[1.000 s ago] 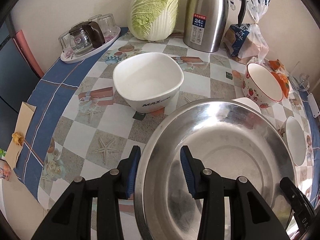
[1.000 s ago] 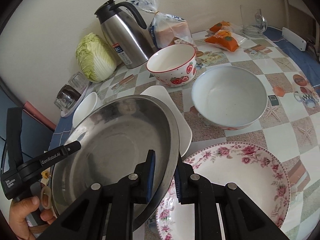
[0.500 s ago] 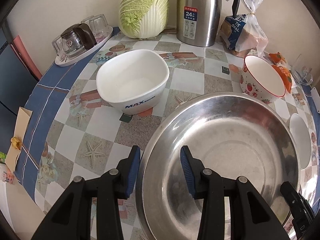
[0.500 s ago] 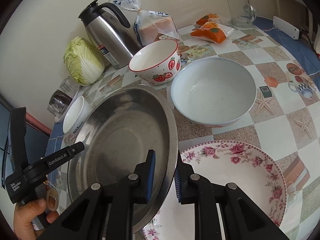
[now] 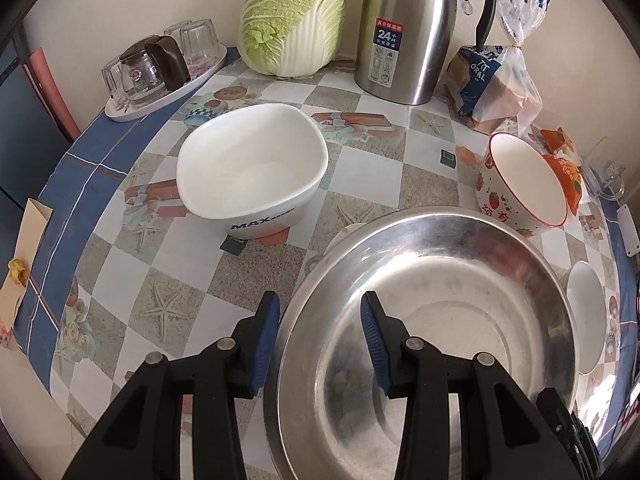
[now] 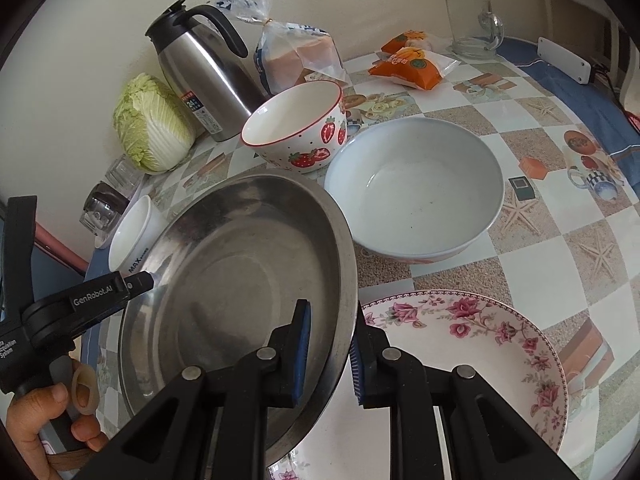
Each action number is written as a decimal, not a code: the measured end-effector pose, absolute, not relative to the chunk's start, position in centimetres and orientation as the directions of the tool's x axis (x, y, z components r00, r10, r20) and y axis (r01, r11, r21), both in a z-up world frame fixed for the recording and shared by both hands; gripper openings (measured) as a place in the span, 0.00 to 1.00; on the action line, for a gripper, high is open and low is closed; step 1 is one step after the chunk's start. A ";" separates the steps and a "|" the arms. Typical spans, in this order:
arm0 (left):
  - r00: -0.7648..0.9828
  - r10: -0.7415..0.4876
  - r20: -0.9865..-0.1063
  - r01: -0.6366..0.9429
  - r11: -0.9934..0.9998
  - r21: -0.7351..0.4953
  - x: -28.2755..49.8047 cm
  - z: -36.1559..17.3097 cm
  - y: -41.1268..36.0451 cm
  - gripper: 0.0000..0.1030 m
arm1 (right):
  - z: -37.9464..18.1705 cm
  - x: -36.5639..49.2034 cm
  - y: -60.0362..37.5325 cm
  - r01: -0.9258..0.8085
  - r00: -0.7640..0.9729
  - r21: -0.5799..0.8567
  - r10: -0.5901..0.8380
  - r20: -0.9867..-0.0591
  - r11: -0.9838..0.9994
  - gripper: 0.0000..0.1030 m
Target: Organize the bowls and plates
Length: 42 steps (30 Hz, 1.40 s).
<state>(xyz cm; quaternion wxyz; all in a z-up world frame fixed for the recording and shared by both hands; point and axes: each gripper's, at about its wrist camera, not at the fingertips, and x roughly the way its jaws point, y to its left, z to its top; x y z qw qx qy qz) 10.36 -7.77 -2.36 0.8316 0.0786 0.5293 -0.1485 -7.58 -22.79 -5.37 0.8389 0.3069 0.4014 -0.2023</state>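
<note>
The right wrist view shows the steel basin [image 6: 240, 280] in the lower middle of the frame, tilted and lifted above the floral plate [image 6: 480, 344] at lower right. The right tongs [image 6: 330, 354] are closed on the basin's near rim, one pad inside and one outside, so the rim is pinched and the basin can be carried. In the left wrist view the left tongs [image 5: 318, 344] stand partly open around the opposite rim [image 5: 280, 360]; the outer pad is just beside the rim, the inner pad apart from the metal, so I judge they only guide, not grip. The person's hand [image 6: 44, 428] holds that tool at lower left. The basin probably goes onto the plate, to stack. Around it on the desk [image 6: 560, 240] stand the pale blue bowl [image 6: 416, 188], the strawberry bowl [image 6: 296, 128] and the white MAX bowl [image 5: 252, 172].
</note>
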 end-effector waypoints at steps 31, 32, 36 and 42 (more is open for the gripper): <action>0.272 -0.413 -0.870 0.248 0.903 -0.351 14.1 -3.5 -5.7 0.43 | -5.4 -4.2 -24.6 0.665 0.521 0.298 -0.140 -0.842 0.685 0.21; 0.271 -0.416 -0.868 0.246 0.902 -0.356 14.1 -3.5 -5.6 0.43 | -5.4 -4.1 -24.5 0.668 0.519 0.294 -0.145 -0.843 0.684 0.21; 0.265 -0.439 -0.859 0.235 0.893 -0.384 14.3 -3.5 -5.0 0.43 | -5.4 -3.8 -24.6 0.680 0.512 0.293 -0.149 -0.846 0.672 0.21; 0.283 -0.436 -0.854 0.223 0.896 -0.383 14.5 -3.1 -4.4 0.43 | -6.1 -3.4 -24.3 0.672 0.513 0.305 -0.127 -0.849 0.674 0.21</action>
